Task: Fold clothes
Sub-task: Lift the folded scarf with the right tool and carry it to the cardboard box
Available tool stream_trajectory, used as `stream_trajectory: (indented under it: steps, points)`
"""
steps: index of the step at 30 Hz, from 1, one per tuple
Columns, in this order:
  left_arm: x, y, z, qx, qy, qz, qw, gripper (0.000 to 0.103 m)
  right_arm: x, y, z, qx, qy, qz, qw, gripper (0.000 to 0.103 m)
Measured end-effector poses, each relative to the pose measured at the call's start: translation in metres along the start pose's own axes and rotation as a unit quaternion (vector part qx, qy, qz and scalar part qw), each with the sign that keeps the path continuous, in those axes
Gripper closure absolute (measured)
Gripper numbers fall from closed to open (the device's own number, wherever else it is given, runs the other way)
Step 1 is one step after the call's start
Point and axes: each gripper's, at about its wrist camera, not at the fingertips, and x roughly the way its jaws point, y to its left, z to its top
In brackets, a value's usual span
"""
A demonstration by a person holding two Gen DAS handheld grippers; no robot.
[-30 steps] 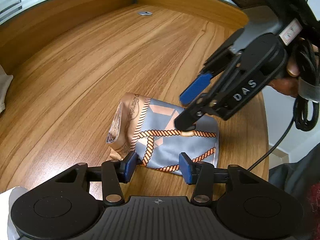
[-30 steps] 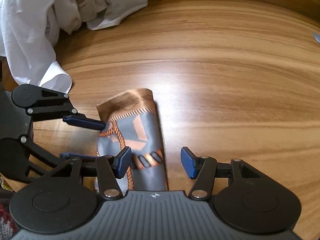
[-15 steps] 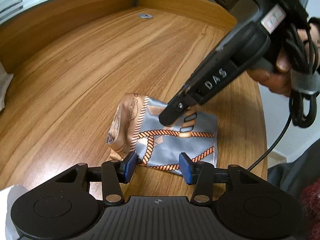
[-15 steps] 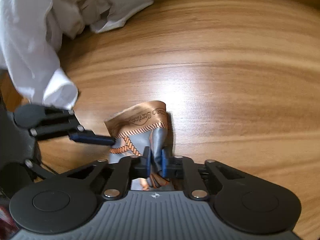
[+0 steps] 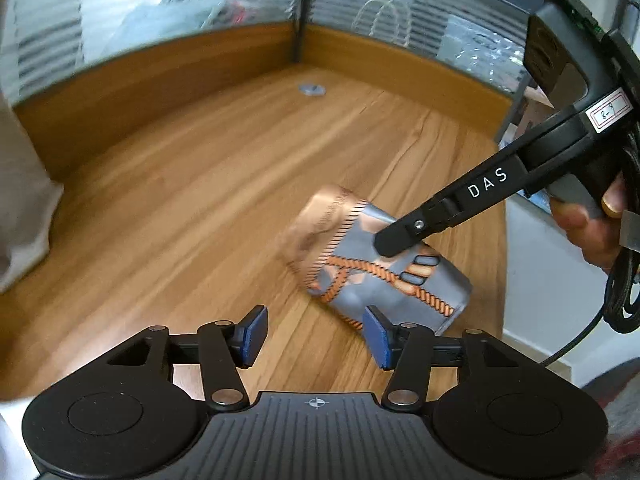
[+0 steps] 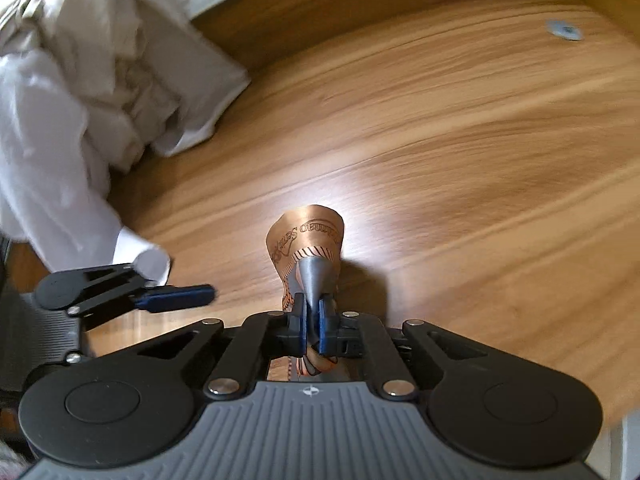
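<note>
Currently right gripper [image 6: 313,322] clamped on folded scarf [image 6: 308,248], bundle projecting ahead of pads, raised off table [image 6: 460,168], presumably for relocation. Left gripper [image 5: 316,334] spread wide, empty; scarf ahead-right of it.

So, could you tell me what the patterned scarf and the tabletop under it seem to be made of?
The scarf looks like thin silk or satin: it has a soft sheen, a printed rope pattern, and drapes limply from the right gripper. The tabletop looks like wood or wood-look laminate, smooth and semi-glossy, with streaky grain and a light glare.
</note>
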Motion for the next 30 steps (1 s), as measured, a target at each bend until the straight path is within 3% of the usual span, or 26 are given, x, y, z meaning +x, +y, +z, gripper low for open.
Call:
stream_trajectory:
  steps: [5, 9, 12, 15, 25, 30]
  points:
    - [0.0, -0.029, 0.029, 0.044, -0.007, 0.006, 0.999, 0.031, -0.047, -0.023, -0.007, 0.052, -0.047, -0.032, 0.997, 0.097]
    - [0.013, -0.062, 0.057, 0.064, -0.015, -0.029, 0.9974, 0.024, -0.09, -0.051, -0.016, 0.09, -0.083, -0.058, 0.991, 0.097]
    - [0.022, -0.086, 0.078, 0.079, -0.021, -0.055, 0.9951, 0.01, -0.121, -0.075, -0.023, 0.122, -0.104, -0.08, 0.984, 0.097]
    - [0.032, -0.11, 0.1, 0.094, -0.027, -0.081, 0.9919, 0.006, -0.155, -0.105, -0.032, 0.152, -0.128, -0.102, 0.975, 0.097]
    - [0.111, -0.224, 0.206, 0.14, -0.08, -0.158, 0.9741, 0.001, -0.278, -0.251, -0.065, 0.227, -0.203, -0.175, 0.936, 0.097]
    - [0.145, -0.29, 0.259, 0.136, -0.101, -0.17, 0.9708, 0.001, -0.34, -0.336, -0.078, 0.249, -0.237, -0.222, 0.912, 0.097]
